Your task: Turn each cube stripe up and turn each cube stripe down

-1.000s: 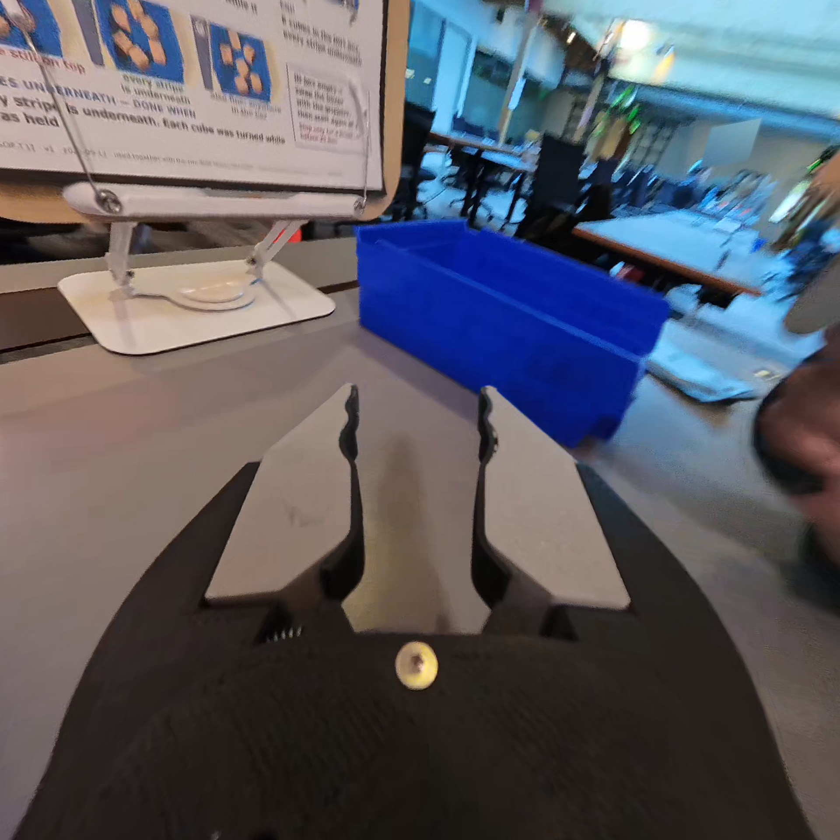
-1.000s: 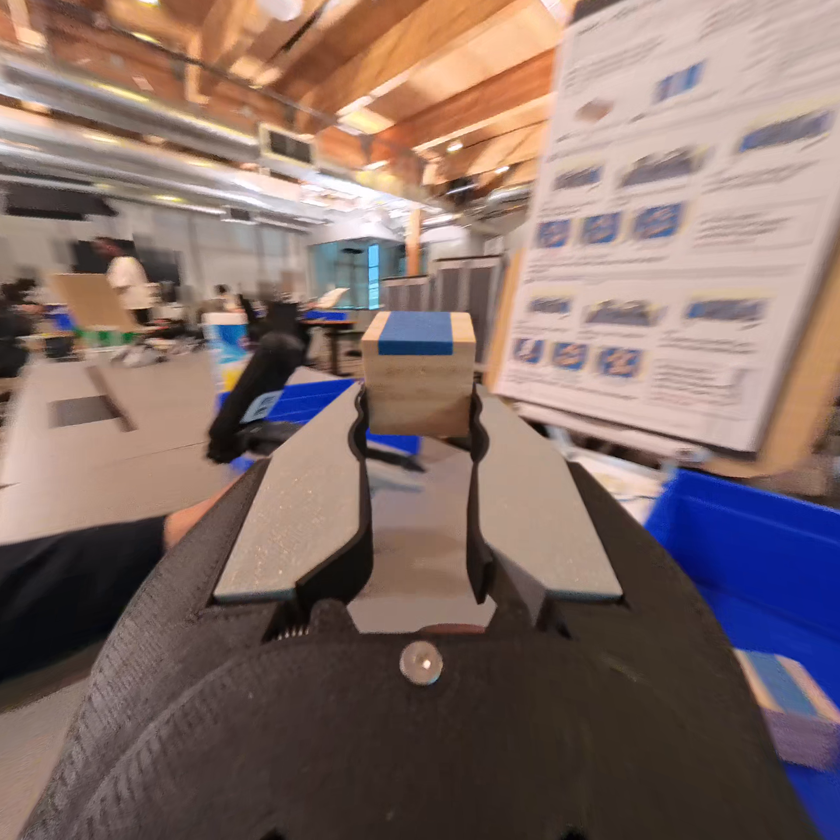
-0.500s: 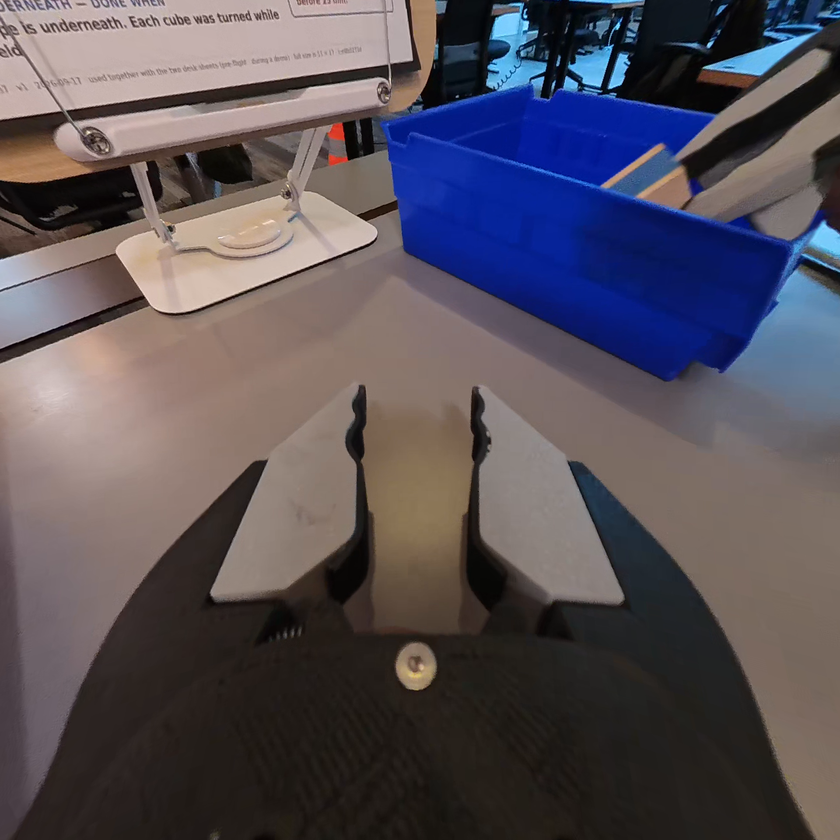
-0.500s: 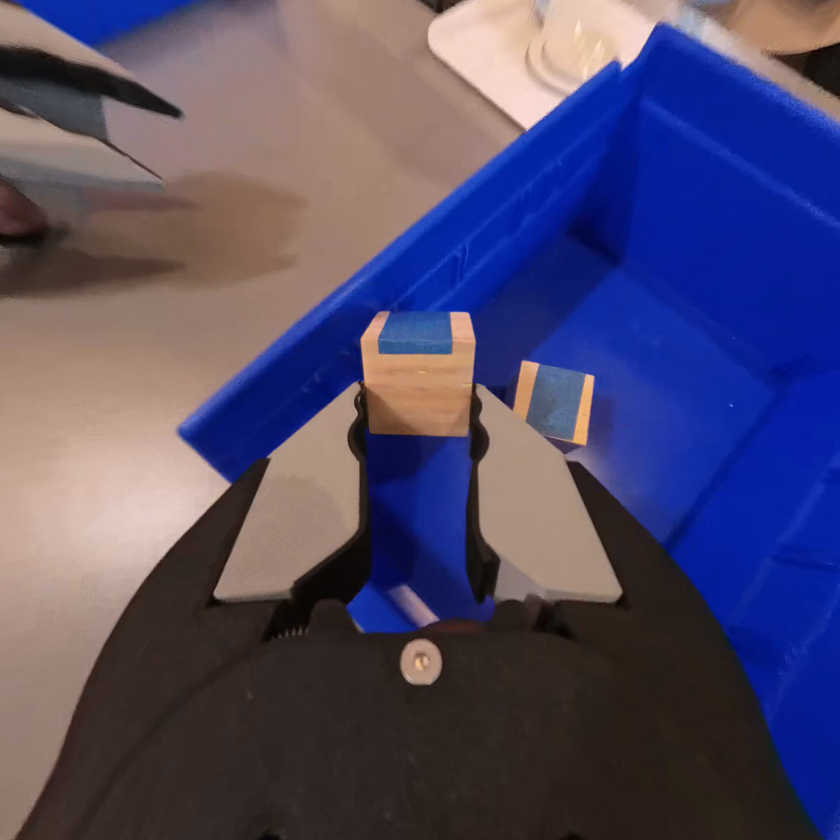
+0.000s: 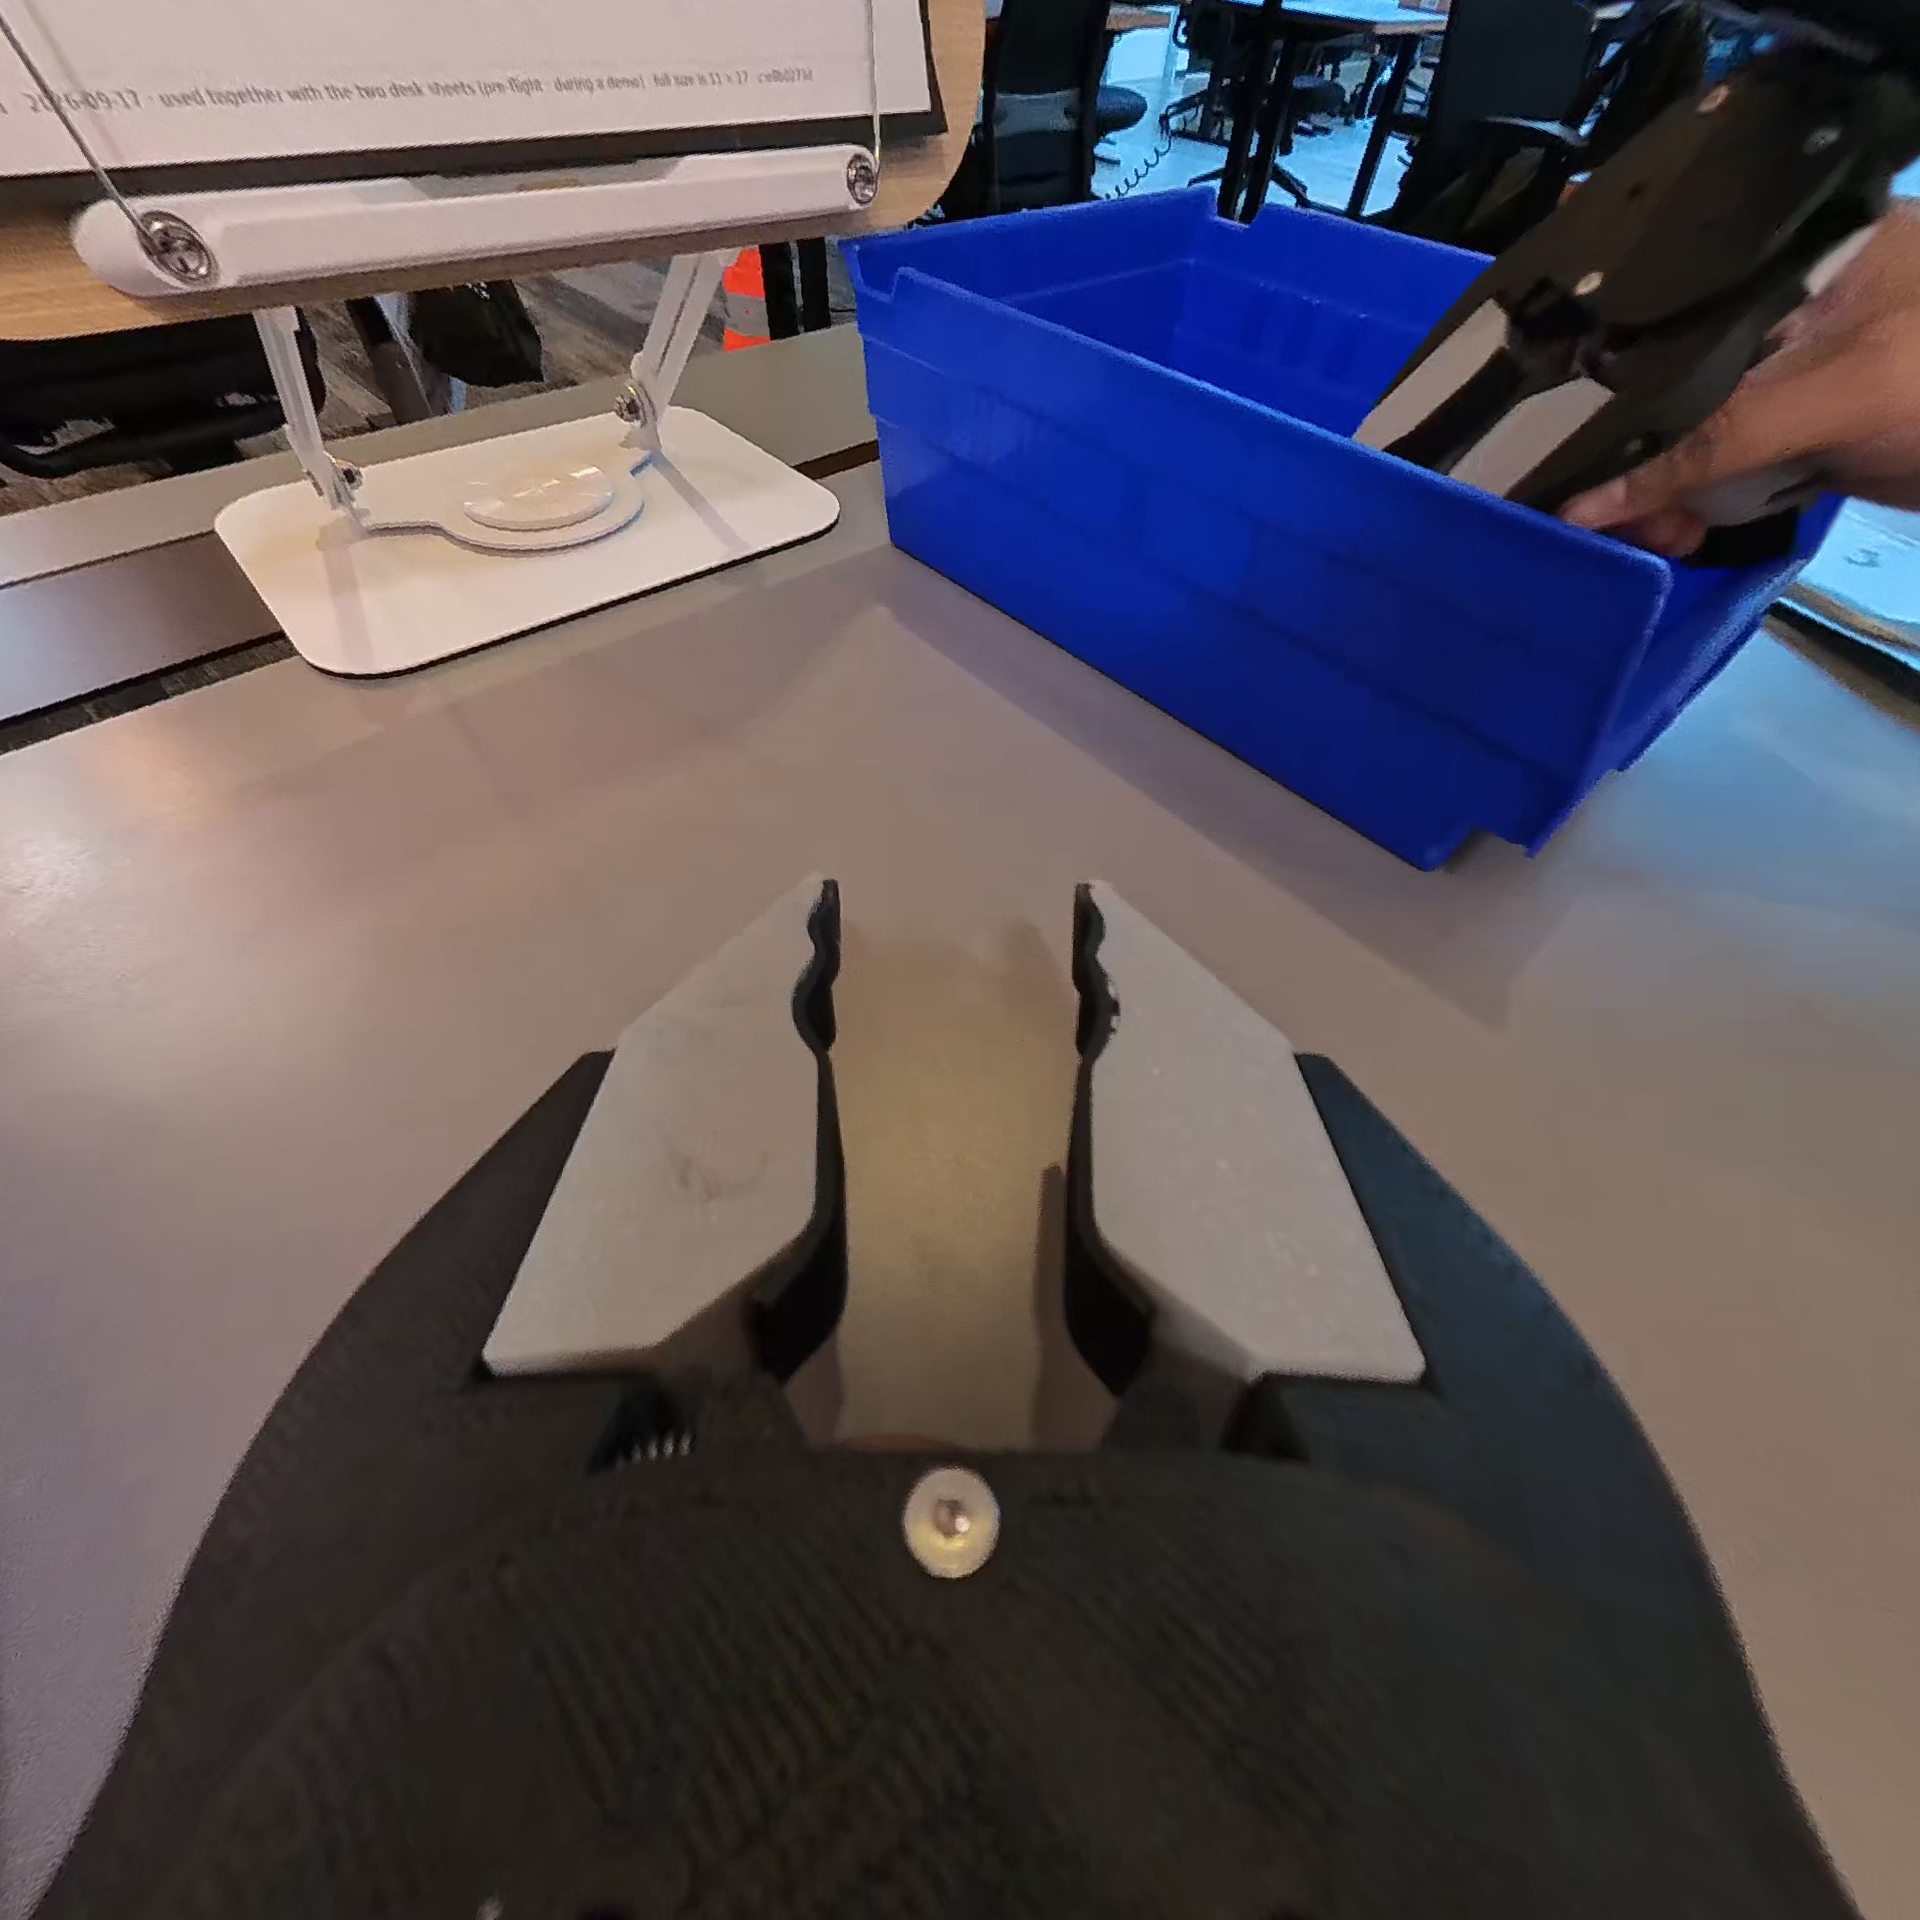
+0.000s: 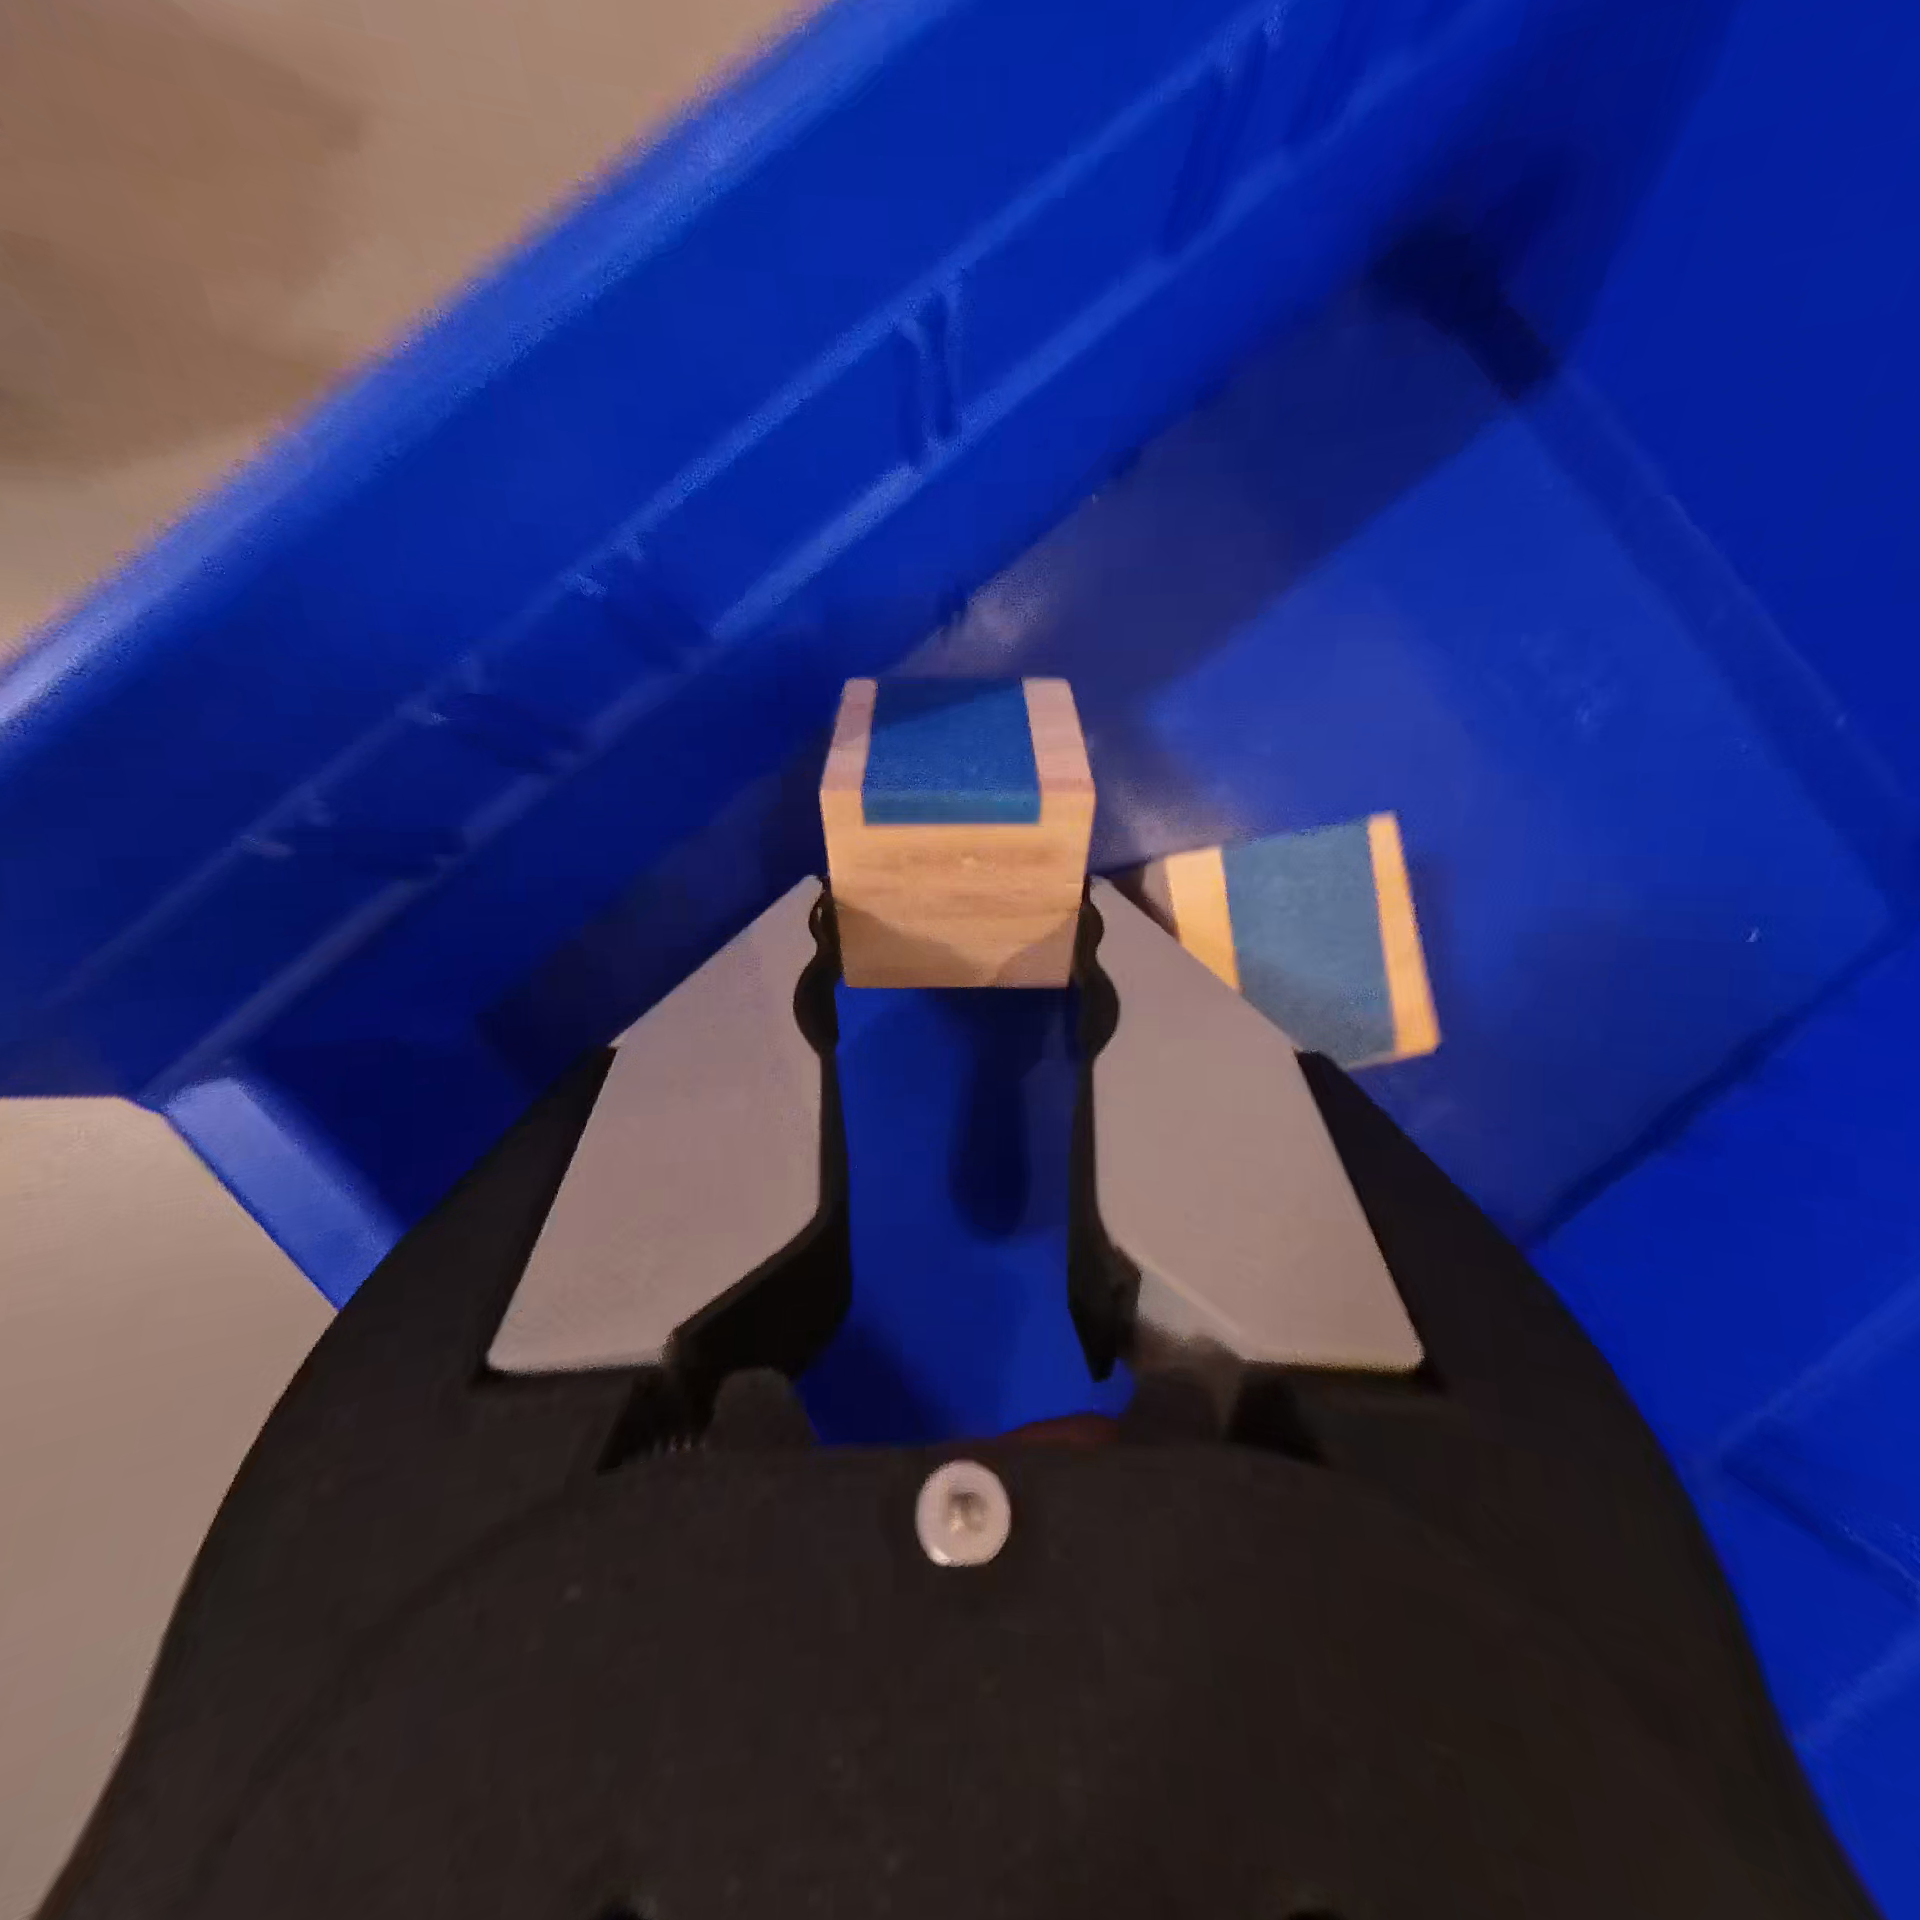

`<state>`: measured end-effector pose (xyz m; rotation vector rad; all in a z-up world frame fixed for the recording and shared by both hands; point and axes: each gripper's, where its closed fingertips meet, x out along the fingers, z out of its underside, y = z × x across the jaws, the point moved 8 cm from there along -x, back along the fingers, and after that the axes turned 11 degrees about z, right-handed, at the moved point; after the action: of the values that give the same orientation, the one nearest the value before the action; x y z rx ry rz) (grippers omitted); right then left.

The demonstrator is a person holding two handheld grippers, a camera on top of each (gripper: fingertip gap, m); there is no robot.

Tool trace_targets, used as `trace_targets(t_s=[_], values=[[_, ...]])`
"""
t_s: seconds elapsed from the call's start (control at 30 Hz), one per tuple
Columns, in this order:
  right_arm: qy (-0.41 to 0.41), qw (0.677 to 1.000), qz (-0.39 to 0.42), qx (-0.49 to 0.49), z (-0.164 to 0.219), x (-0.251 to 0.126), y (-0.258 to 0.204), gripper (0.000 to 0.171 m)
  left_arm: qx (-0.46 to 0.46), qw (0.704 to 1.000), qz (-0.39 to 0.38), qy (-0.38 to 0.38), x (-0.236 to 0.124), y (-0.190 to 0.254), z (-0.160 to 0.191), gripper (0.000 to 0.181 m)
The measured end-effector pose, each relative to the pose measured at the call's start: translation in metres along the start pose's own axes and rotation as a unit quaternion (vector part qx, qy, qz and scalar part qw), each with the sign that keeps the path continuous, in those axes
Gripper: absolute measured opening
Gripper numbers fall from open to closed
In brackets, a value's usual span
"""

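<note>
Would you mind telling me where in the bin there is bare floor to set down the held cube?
The bin floor is bare below the held cube, toward the long wall, and beyond toward the far corner. It is crowded only right of the right tool, where the other cube lies.

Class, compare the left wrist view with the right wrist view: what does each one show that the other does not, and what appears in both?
Only the left wrist view shows the left gripper, open and empty above the grey table, the white stand holding an instruction sheet, and office furniture behind.

Only the right wrist view shows the two wooden cubes: the held cube, stripe up, and a loose cube on the bin floor, stripe showing.

Both show the blue bin and the right gripper, which reaches into the bin.
</note>
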<state>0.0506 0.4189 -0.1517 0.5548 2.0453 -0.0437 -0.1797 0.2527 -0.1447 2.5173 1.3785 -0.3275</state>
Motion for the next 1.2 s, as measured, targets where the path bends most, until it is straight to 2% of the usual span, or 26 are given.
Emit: trace_targets(t_s=[0.07, 0.33, 0.47, 0.63, 0.7, 0.77, 0.97, 1.1, 1.2], values=[[-0.051, 0.999, -0.005, -0.011, 0.008, 0.004, 0.005, 0.042, 0.001, 1.000, 0.002, -0.004, 0.001, 0.001, 0.000, 0.043], [-0.120, 0.991, 0.040, -0.045, 0.015, -0.002, 0.016, 0.042, -0.002, 1.000, 0.004, -0.004, 0.001, 0.001, 0.001, 0.043], [-0.133, 0.987, 0.069, -0.065, 0.014, -0.002, 0.016, 0.043, -0.005, 1.000, 0.004, -0.002, 0.001, 0.000, 0.001, 0.043], [-0.139, 0.979, 0.142, -0.049, 0.009, 0.002, 0.026, 0.042, -0.005, 1.000, 0.007, 0.000, 0.000, 0.000, 0.001, 0.043], [-0.141, 0.978, 0.146, -0.051, 0.009, 0.001, 0.025, 0.047, -0.006, 1.000, 0.008, 0.001, 0.000, 0.001, 0.001, 0.043], [-0.137, 0.979, 0.141, -0.050, 0.010, -0.005, 0.023, 0.061, -0.006, 1.000, 0.008, 0.001, 0.000, 0.001, 0.001, 0.043], [-0.051, 0.991, 0.126, -0.005, 0.004, -0.050, 0.019, 0.078, -0.001, 1.000, 0.004, -0.010, 0.002, 0.003, 0.002, 0.044], [0.108, 0.989, 0.064, 0.076, -0.007, -0.090, -0.001, 0.070, 0.003, 1.000, 0.001, -0.012, 0.002, 0.004, 0.002, 0.044], [0.225, 0.967, 0.005, 0.123, -0.017, -0.113, -0.026, 0.070, 0.004, 1.000, -0.003, -0.010, 0.001, 0.004, 0.002, 0.044]])
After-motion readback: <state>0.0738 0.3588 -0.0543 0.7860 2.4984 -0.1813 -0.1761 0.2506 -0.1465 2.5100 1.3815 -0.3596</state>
